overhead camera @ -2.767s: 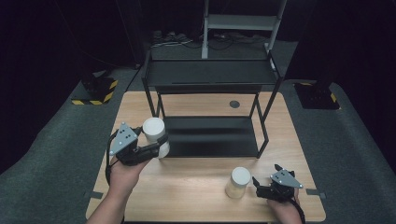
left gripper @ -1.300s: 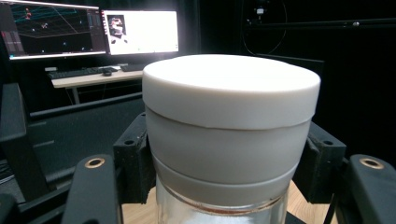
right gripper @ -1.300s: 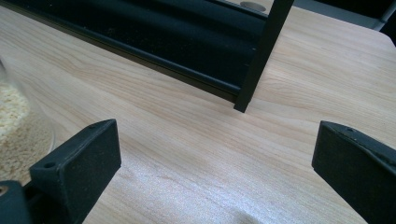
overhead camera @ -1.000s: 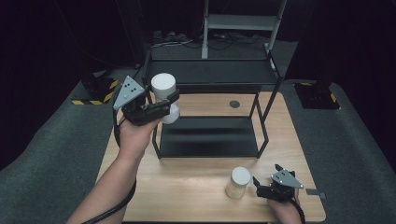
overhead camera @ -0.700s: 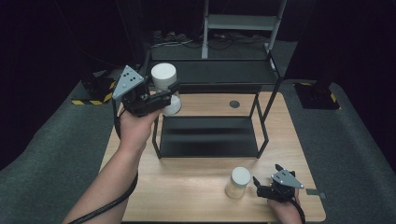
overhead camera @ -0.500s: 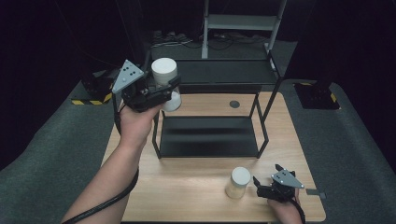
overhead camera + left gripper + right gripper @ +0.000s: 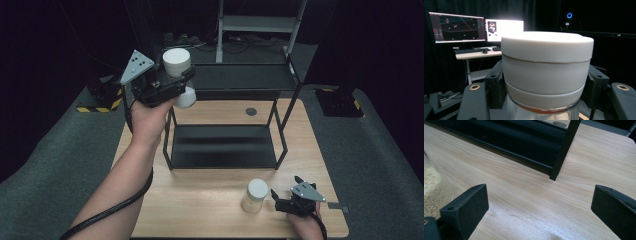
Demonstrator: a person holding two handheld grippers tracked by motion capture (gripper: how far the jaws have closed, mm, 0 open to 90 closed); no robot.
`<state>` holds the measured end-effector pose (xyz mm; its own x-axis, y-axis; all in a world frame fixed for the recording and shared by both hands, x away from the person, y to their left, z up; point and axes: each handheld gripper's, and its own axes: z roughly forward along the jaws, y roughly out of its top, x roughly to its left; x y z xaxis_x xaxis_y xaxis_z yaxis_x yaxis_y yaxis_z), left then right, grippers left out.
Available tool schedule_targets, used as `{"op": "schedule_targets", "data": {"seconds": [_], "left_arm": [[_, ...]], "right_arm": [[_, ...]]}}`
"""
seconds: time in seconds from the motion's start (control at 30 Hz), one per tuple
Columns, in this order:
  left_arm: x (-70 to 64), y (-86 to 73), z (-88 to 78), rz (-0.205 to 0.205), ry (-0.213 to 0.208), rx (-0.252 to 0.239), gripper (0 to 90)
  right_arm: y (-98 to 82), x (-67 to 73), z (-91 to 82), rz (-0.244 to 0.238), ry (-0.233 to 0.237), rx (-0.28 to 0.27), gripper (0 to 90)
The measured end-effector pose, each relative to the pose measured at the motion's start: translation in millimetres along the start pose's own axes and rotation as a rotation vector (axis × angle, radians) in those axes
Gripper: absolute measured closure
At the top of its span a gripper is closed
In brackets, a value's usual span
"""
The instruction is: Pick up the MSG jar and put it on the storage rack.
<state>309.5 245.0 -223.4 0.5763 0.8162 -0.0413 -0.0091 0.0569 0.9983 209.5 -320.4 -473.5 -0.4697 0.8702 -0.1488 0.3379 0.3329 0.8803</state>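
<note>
A glass jar with a white lid [image 7: 177,61] hangs in the air at the left end of the black rack's top shelf [image 7: 240,77], with my left gripper [image 7: 181,81] shut on it. In the left gripper view the jar [image 7: 546,65] stands upright between the jaws, which press on its neck just below the lid. A second white-lidded jar [image 7: 256,196] with pale grains inside stands on the wooden table [image 7: 200,210] near the front edge. Just right of it, my right gripper [image 7: 286,187] rests low and open; its jaws [image 7: 536,202] hold nothing, and the jar's wall [image 7: 431,187] is at the far left.
The two-level black rack has a lower shelf [image 7: 225,145] on the table and thin upright legs [image 7: 564,150]. A small round hole [image 7: 251,111] sits in the tabletop behind it. Monitors and a desk [image 7: 474,32] stand beyond the table.
My left gripper lifted the jar from the table beside the rack's left side up to the top shelf's level, still rising slightly. The right gripper and the second jar have not moved.
</note>
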Motion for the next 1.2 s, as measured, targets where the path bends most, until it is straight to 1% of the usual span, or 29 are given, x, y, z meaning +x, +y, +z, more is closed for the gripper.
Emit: {"op": "schedule_targets", "data": {"seconds": [0.07, 0.1, 0.17, 0.2, 0.27, 0.3, 0.33, 0.37, 0.5, 0.77, 0.87, 1.2], "left_arm": [[0.7, 0.9, 3.8, -0.003, 0.001, -0.002, 34.3], [0.5, 2.3, 7.7, 0.002, 0.007, -0.002, 34.3], [0.2, 3.0, 9.7, 0.003, 0.010, -0.002, 34.3], [0.0, 4.8, 14.2, 0.003, 0.016, -0.003, 34.3], [-0.1, 5.2, 15.9, 0.001, 0.019, -0.005, 34.3], [-0.4, 6.7, 19.8, 0.005, 0.028, -0.006, 34.3], [-0.4, 6.7, 19.8, 0.005, 0.028, -0.006, 34.3], [-0.3, 7.9, 23.7, 0.008, 0.035, -0.006, 34.3], [0.9, 8.8, 30.5, 0.010, 0.048, -0.005, 34.3], [4.4, 9.9, 40.0, 0.011, 0.072, -0.001, 34.3], [5.3, 9.3, 44.2, 0.002, 0.083, -0.001, 34.3], [6.9, 5.8, 55.7, 0.010, 0.110, 0.017, 34.3]], "right_arm": [[-0.1, -0.4, -0.1, 0.003, 0.001, 0.000, 0.2], [-0.5, -0.7, -0.2, 0.003, 0.002, -0.003, 0.2], [-0.8, -0.7, -0.4, 0.004, 0.002, -0.004, 0.2], [-1.4, -1.0, -0.6, 0.005, 0.002, -0.007, 0.2], [-1.6, -1.2, -0.6, 0.006, 0.002, -0.009, 0.2], [-1.7, -1.7, -0.6, 0.008, 0.004, -0.010, 0.2], [-1.7, -1.8, -0.8, 0.011, 0.004, -0.009, 0.2], [-1.8, -2.0, -0.8, 0.012, 0.005, -0.010, 0.2], [-2.3, -2.0, -1.1, 0.011, 0.004, -0.012, 0.2], [-2.3, -2.2, -1.1, 0.011, 0.005, -0.012, 0.2], [-2.2, -2.3, -1.1, 0.011, 0.005, -0.012, 0.2], [-2.9, -3.2, -1.4, 0.014, 0.008, -0.015, 0.2]]}}
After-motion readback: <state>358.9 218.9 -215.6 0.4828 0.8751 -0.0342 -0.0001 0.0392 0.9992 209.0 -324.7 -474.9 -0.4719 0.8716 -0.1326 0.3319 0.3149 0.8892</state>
